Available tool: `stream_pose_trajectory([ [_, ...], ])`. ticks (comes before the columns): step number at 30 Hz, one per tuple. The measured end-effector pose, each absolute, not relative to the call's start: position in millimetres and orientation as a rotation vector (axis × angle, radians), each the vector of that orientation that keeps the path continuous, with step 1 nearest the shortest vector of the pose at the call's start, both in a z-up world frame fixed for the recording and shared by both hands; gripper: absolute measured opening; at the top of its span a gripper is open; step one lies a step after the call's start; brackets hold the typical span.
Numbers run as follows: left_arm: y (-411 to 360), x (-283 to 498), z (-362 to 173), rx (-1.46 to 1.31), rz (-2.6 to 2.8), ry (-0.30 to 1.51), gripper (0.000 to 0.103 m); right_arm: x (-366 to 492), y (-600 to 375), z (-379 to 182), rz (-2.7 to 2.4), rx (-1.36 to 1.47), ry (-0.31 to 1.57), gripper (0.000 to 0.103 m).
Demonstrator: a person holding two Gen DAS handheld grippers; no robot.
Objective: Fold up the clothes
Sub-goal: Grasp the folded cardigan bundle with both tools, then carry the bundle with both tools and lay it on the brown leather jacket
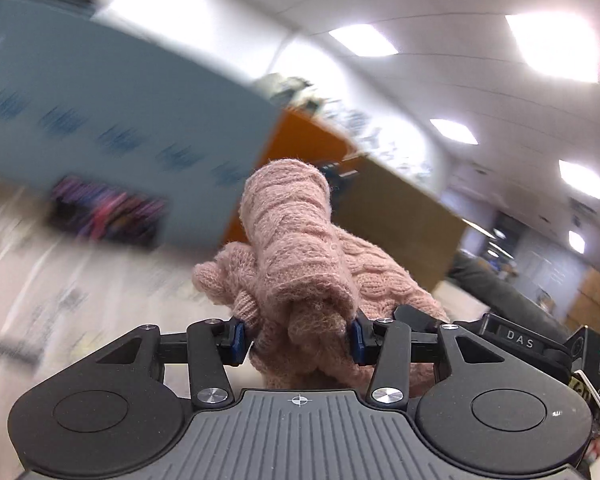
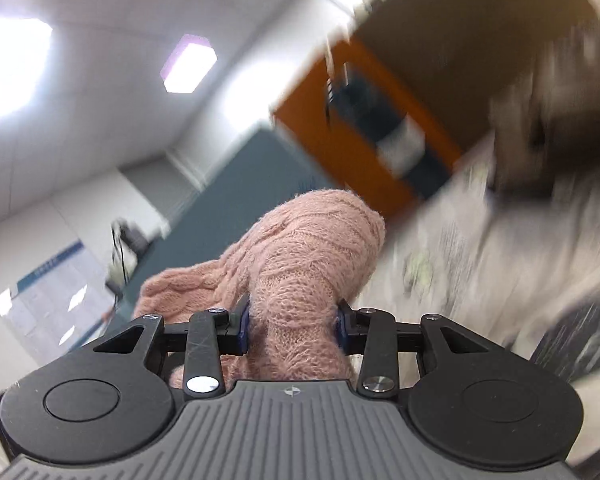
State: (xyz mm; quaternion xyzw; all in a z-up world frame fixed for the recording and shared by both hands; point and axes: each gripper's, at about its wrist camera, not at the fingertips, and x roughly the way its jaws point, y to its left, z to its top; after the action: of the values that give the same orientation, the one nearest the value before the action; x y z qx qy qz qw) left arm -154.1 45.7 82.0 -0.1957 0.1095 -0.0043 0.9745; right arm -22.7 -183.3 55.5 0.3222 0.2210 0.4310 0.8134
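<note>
A pink cable-knit sweater [image 1: 296, 256] is bunched up in front of the left wrist camera. My left gripper [image 1: 298, 338] is shut on a thick fold of it, and the blue pads [image 1: 238, 340] press into the wool on both sides. In the right wrist view another bunch of the same pink sweater [image 2: 300, 256] rises between the fingers. My right gripper [image 2: 292, 326] is shut on that fold. Both bunches are lifted off the pale patterned table surface [image 2: 500, 248]. The other gripper [image 1: 512, 340] shows at the right edge of the left wrist view.
An orange cabinet [image 1: 304, 140] and a blue partition [image 1: 120, 92] stand behind the table. A brown cardboard box [image 1: 396, 216] sits further back. A dark bin of colourful items [image 1: 104, 212] rests by the partition. The background is blurred by motion.
</note>
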Motion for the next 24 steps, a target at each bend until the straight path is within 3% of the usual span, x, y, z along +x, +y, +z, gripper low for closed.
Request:
stream_pose_trajectory([
  [5, -10, -87, 108, -0.331, -0.121, 0.164, 0.045, -10, -242, 85, 0.769, 0.706, 0.256, 0.035],
  [12, -71, -6, 89, -0.393, -0.242, 0.198, 0.045, 14, -303, 82, 0.516, 0.692, 0.102, 0.035],
  [20, -97, 70, 58, -0.415, -0.287, 0.253, 0.045, 64, -339, 44, 0.394, 0.733, 0.084, 0.035],
  [24, -103, 96, 41, -0.432, -0.283, 0.290, 0.045, 90, -347, 16, 0.350, 0.794, 0.180, 0.035],
])
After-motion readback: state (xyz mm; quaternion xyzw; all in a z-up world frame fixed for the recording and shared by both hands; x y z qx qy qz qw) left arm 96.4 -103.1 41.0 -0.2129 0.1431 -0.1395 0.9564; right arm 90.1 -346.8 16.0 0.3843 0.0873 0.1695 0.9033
